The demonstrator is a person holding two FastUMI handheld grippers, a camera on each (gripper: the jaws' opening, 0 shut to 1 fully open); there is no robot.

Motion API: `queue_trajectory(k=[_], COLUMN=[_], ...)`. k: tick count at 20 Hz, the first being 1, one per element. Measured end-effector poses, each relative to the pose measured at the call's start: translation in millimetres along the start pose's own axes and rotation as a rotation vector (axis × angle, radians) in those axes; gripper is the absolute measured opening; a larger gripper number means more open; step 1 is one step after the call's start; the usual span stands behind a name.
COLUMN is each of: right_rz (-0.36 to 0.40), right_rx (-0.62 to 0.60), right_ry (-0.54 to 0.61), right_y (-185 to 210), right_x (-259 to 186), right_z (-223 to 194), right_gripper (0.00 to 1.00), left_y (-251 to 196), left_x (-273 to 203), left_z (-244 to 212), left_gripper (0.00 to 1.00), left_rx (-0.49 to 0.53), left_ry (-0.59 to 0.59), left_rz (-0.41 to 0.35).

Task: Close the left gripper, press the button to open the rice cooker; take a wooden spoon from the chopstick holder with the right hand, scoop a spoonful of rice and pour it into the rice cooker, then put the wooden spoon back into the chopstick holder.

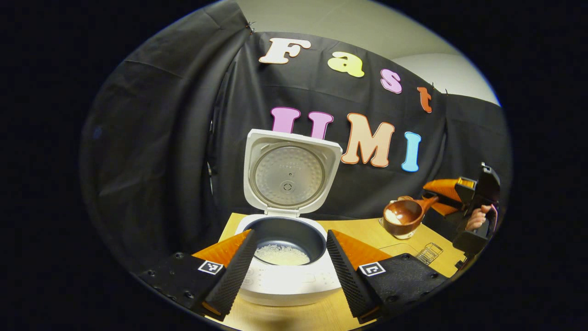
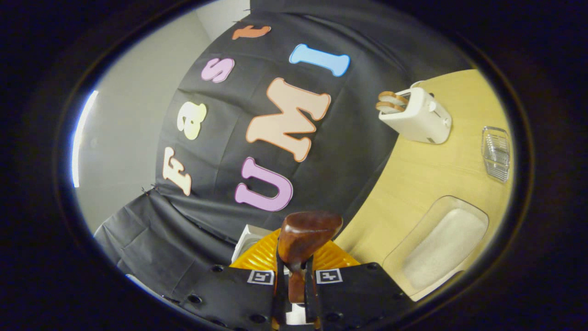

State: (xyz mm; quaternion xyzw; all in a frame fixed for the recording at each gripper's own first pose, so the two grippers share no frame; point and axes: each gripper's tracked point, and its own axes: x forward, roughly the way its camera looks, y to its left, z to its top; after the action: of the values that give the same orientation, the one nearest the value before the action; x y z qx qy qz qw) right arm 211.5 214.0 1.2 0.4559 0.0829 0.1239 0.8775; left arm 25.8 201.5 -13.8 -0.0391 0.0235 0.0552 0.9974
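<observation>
The right hand-held gripper (image 2: 294,280) clamps the wooden spoon (image 1: 406,215), loaded with rice, right of the open rice cooker (image 1: 287,257) on the bench (image 1: 367,232). The left hand-held gripper (image 1: 287,269) gapes empty. Tilting early would likely spill grains.

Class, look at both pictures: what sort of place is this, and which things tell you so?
Probably a mock kitchen set up in a cloth-walled booth: an open rice cooker with rice, a toaster holding bread, and a wooden spoon of rice, all over a wooden table.
</observation>
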Motion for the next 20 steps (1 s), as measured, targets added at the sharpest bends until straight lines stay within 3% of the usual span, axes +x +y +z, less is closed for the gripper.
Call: queue_trajectory(k=[5,6,8,16,17,20], right_rz=[0.026,0.027,0.035,0.094,0.102,0.142], right_rx=[-0.175,-0.219,-0.308,-0.794,-0.854,-1.061], right_ry=[0.015,0.018,0.027,0.057,0.065,0.080], right_y=[53.5,61.4,77.1,121.6,121.9,121.4], right_x=[33.8,40.1,52.1,91.2,96.4,98.2], right_z=[-34.8,-44.2,-62.6,-141.1,-151.3,-186.5], right_gripper=[0.17,0.21,0.17,0.17,0.21,0.17], left_y=[10.9,14.1,19.3,49.0,52.1,59.9], left_x=[-3.8,-4.4,-6.9,-23.4,-26.2,-34.2], left_z=[-1.2,-2.2,-2.4,-12.1,-14.2,-18.9], left_gripper=[0.91,0.91,0.91,0.91,0.91,0.91], left_rx=[0.001,-0.003,-0.010,0.012,0.016,0.017], left_ry=[-0.001,0.000,-0.001,0.008,0.011,0.016], left_rz=[0.003,0.006,0.013,0.067,0.073,0.087])
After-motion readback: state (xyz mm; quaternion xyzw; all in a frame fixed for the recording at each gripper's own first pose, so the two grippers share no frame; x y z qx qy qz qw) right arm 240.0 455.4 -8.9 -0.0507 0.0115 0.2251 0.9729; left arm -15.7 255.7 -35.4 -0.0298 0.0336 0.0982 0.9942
